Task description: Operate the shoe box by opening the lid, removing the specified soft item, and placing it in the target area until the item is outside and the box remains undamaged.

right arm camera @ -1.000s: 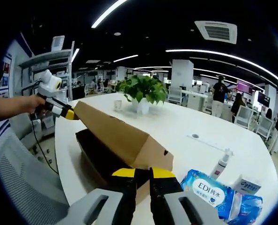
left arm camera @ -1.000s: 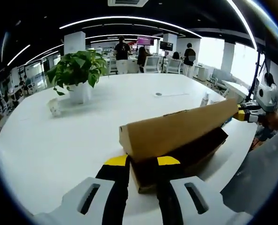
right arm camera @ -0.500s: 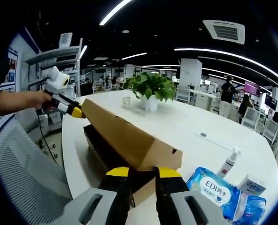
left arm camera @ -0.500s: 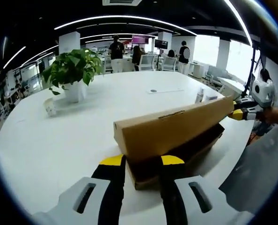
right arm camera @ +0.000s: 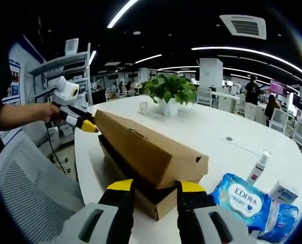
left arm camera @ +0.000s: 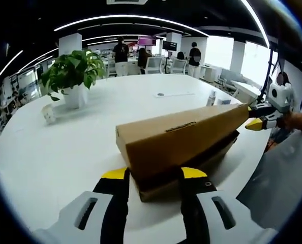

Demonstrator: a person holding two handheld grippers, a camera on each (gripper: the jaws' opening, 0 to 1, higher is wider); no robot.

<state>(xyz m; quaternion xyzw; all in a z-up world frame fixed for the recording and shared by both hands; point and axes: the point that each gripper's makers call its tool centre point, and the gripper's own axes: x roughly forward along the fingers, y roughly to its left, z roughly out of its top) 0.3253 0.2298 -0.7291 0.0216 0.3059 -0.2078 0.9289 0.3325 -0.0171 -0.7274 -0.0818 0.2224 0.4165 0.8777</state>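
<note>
Shoe box [left arm camera: 184,147] contents hidden beneath lid [right arm camera: 151,150]

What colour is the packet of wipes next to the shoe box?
Blue, with a white label; the packet of wipes shows best in the right gripper view, beside the shoe box.

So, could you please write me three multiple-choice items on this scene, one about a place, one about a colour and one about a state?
1. Where does the blue wet-wipes pack lie?
A. inside the box
B. on the white round table, beside the box
C. on the chair

2. What colour is the plant pot?
A. white
B. red
C. black

3. How does the brown cardboard shoe-box lid stand?
A. taken off and laid aside
B. torn in two
C. over the box, its edge lifted off the dark base

Answers: 1 B, the pack lies on the tabletop; 2 A, a white pot holds the leaves; 3 C, a dark gap shows beneath it.
</note>
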